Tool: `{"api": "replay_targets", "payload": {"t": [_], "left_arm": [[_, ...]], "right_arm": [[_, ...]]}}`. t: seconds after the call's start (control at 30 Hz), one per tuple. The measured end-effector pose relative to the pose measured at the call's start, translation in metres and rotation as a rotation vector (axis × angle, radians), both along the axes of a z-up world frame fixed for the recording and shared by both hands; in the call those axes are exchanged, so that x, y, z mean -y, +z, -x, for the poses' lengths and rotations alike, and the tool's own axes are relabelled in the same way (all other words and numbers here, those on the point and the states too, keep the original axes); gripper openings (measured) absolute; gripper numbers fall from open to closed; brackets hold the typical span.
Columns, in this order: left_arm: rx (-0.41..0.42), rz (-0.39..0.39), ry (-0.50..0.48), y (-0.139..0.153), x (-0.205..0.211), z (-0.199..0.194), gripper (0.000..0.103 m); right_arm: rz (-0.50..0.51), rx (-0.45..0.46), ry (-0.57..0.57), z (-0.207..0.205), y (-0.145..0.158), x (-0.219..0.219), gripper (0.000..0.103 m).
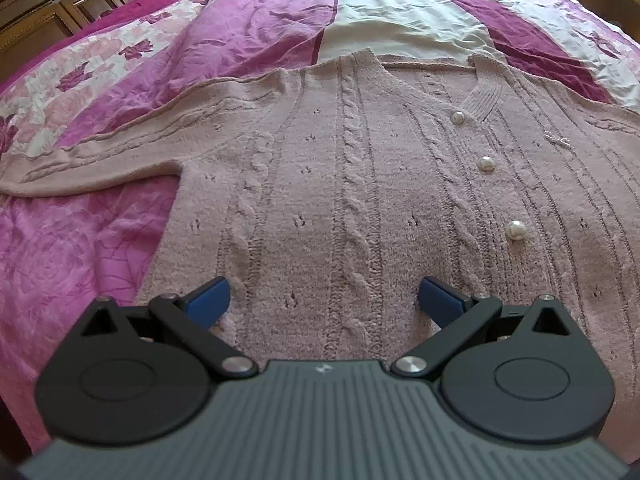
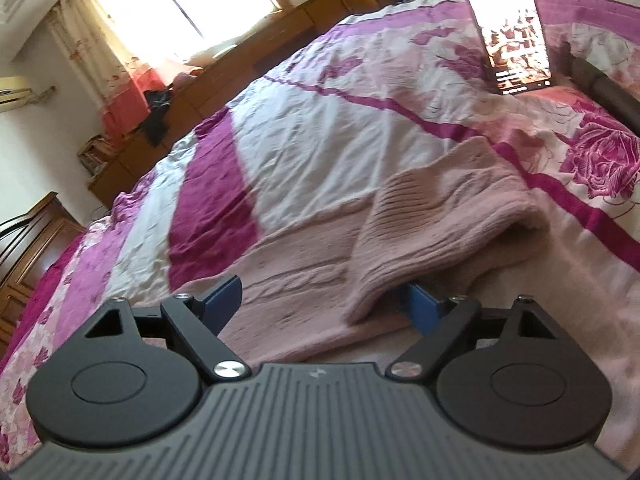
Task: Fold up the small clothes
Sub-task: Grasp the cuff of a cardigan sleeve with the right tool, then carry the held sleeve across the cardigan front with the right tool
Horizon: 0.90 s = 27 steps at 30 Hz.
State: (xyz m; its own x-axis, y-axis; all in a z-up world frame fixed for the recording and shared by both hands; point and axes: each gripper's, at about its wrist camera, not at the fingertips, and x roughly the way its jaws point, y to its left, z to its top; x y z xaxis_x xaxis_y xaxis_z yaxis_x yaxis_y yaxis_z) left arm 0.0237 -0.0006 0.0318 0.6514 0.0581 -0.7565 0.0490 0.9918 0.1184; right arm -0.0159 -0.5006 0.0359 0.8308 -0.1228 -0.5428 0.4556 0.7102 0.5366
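Bed [image 1: 100,240] with floral magenta-and-white cover, pink cable-knit cardigan [image 1: 340,200] flat on it, phone [image 2: 512,28] propped beyond.

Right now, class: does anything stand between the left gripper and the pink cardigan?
Nothing visible does. The left gripper hangs open directly over the pink cardigan, which lies flat on the bedspread; only bare knit shows between its fingers.

bright window [image 2: 192,0] glare, fisheye edges, slight blur.
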Motion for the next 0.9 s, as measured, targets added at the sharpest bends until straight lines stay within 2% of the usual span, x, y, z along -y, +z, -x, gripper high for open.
{"api": "replay_targets", "payload": {"t": [0.17, 0.27, 0.37, 0.43, 0.53, 0.67, 0.9], "left_arm": [[0.001, -0.007, -0.001, 0.000, 0.001, 0.000, 0.103], [0.001, -0.006, -0.001, 0.000, 0.001, -0.001, 0.103], [0.004, -0.007, -0.001, 0.000, 0.001, -0.001, 0.103], [0.008, -0.013, -0.001, 0.001, 0.000, 0.000, 0.103], [0.015, -0.023, -0.003, 0.003, -0.003, 0.000, 0.103], [0.021, -0.020, 0.005, 0.007, -0.009, 0.000, 0.103], [0.037, -0.009, 0.034, 0.014, -0.023, -0.001, 0.103]], "right_arm": [[-0.006, -0.033, -0.031, -0.007, -0.014, 0.008, 0.078], [0.016, -0.060, -0.045, -0.010, -0.019, 0.009, 0.067], [0.032, -0.082, -0.059, -0.013, -0.022, 0.012, 0.052], [0.040, -0.100, -0.063, -0.014, -0.022, 0.013, 0.035], [0.029, -0.101, -0.047, -0.015, -0.022, 0.015, 0.019], [0.026, -0.085, -0.025, -0.016, -0.016, 0.010, 0.010], [0.007, -0.028, 0.012, -0.017, 0.002, -0.009, 0.008]]}}
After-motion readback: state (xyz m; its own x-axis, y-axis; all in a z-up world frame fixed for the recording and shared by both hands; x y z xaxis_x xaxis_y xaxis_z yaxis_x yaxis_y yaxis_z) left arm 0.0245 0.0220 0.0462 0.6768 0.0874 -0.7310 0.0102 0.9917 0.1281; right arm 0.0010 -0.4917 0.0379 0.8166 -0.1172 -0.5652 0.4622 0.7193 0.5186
